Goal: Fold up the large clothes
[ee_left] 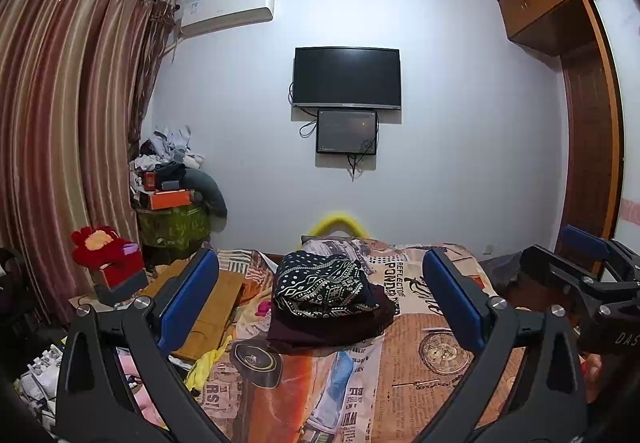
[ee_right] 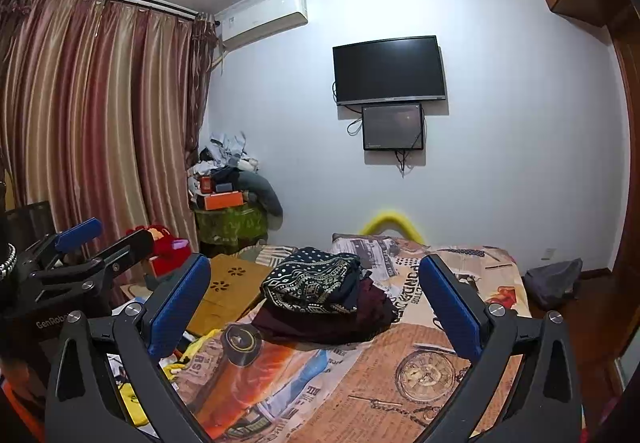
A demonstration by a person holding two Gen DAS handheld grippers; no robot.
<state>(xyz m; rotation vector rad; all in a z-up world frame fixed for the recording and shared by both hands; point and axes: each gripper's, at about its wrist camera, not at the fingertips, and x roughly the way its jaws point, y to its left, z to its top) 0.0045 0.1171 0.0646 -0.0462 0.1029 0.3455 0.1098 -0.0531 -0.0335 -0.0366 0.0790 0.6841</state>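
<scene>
Left gripper (ee_left: 320, 299): held above the near part of the bed; its 2 blue-padded fingers (ee_left: 188, 295) stand wide apart with nothing between them; it also shows at the left edge of the right wrist view (ee_right: 106, 243), likewise spread and empty
Right gripper (ee_right: 316, 299): held level beside the left one; its 2 fingers (ee_right: 178, 303) are wide apart and hold nothing; it shows at the right edge of the left wrist view (ee_left: 560, 247)
Folded clothes (ee_left: 328, 299): a stack on the bed, ahead of both pairs of fingers and framed in the gap between them; not touched by either gripper
Top garment (ee_right: 312, 283): dark with a white dotted and diamond pattern; folded; lies on the stack
Lower garment (ee_right: 332, 323): dark maroon; folded; lies under the patterned one and juts out past it toward the fingers
Bed (ee_left: 420, 363): covered by a sheet printed with newspaper text, a pocket watch and a car; runs from under the fingers to the far wall
Wooden board (ee_right: 232, 291): beside the stack, just past the left finger of the right gripper
Television (ee_left: 347, 78): on the far wall, above the stack; a smaller screen (ee_left: 347, 131) hangs just below it
Curtains (ee_left: 60, 123): striped; far left of the fingers
</scene>
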